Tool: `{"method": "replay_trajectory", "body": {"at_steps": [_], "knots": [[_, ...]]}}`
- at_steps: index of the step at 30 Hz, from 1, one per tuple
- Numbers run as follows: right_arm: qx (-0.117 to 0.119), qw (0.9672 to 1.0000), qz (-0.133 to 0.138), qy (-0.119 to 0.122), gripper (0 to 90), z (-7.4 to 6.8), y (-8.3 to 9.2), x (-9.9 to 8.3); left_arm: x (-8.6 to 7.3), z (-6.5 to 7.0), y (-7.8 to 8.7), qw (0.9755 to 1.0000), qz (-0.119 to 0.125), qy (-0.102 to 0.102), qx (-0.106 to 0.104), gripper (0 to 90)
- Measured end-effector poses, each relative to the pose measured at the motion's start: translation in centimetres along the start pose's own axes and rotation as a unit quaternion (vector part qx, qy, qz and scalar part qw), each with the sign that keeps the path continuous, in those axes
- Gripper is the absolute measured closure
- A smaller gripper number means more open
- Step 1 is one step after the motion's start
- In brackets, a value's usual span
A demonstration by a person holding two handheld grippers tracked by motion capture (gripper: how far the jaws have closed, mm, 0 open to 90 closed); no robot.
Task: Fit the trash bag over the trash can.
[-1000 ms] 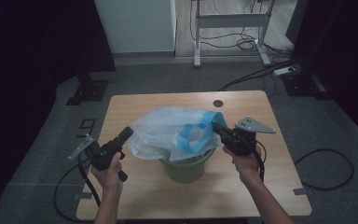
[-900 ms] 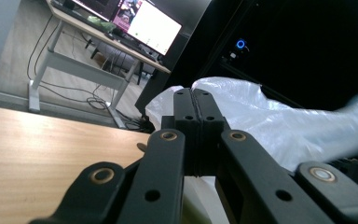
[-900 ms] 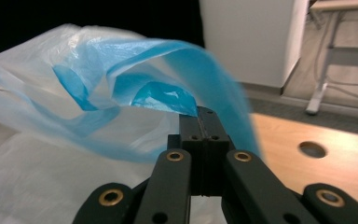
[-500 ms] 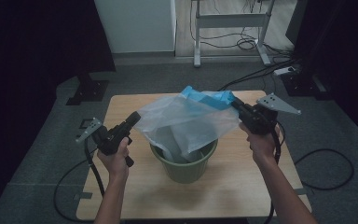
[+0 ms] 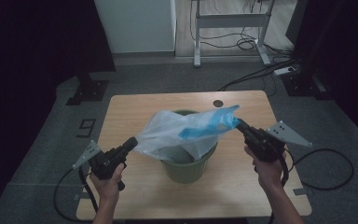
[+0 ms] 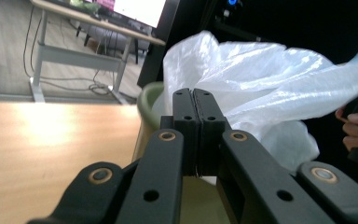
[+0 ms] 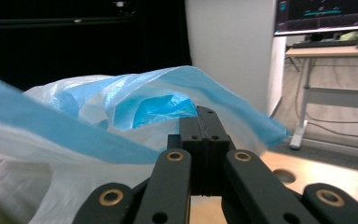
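Observation:
A green bin [image 5: 186, 169] stands in the middle of the wooden table [image 5: 135, 105]. A thin plastic bag [image 5: 177, 133], white with a blue rim band [image 5: 209, 125], is stretched over the bin's mouth. My left gripper [image 5: 131, 142] is shut on the bag's white left edge [image 6: 223, 74], with the bin's rim [image 6: 147, 100] just beyond it. My right gripper [image 5: 239, 124] is shut on the bag's blue right edge [image 7: 168, 100], to the right of the bin and higher than my left gripper. The bag sags into the bin between the two grippers.
A round cable hole [image 5: 218, 103] sits near the table's far edge. Cables trail off both front corners to the floor. Behind the table stand a white desk frame [image 5: 228, 28] and floor cables. A dark stand base [image 5: 87, 91] lies at the far left.
Both grippers dropped toward the bin with the bag still held. The bag's mouth, held high half a second ago, now hangs lower over the rim.

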State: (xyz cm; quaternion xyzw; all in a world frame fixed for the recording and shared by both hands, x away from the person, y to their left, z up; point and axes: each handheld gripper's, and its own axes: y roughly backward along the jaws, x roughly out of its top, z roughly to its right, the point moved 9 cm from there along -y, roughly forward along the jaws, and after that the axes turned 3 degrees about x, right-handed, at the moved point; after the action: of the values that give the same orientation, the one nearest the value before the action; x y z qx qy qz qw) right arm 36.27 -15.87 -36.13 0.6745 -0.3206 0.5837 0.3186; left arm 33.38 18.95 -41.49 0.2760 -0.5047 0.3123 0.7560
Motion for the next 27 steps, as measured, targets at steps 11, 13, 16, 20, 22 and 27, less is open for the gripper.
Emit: {"method": "replay_trajectory", "body": {"at_steps": [11,13,16,20,22,27], "knots": [[0.013,0.9994,-0.025,0.018,89.5,-1.7,0.8,-3.6,0.5,1.9,1.7,0.9988,-0.002,-0.049,-0.003,68.4],[0.014,0.9993,-0.023,0.025,89.5,-1.9,0.8,-3.3,1.6,2.7,1.4,0.9975,0.001,-0.07,0.004,60.9],[0.016,0.9991,-0.021,0.033,89.4,-2.2,0.7,-2.9,2.9,3.9,0.6,0.9959,-0.004,-0.091,-0.006,55.5],[0.018,0.9989,-0.021,0.038,89.5,-2.5,0.5,-2.4,4.0,4.8,-1.3,0.9948,-0.032,-0.094,-0.024,51.6],[0.019,0.9987,-0.022,0.041,89.4,-2.6,0.4,-2.3,4.3,5.0,-2.4,0.9942,-0.048,-0.091,-0.03,50.2],[0.023,0.9985,-0.024,0.044,89.5,-2.9,0.1,-2.1,4.4,5.2,-4.7,0.992,-0.079,-0.089,-0.042,47.0]]}}
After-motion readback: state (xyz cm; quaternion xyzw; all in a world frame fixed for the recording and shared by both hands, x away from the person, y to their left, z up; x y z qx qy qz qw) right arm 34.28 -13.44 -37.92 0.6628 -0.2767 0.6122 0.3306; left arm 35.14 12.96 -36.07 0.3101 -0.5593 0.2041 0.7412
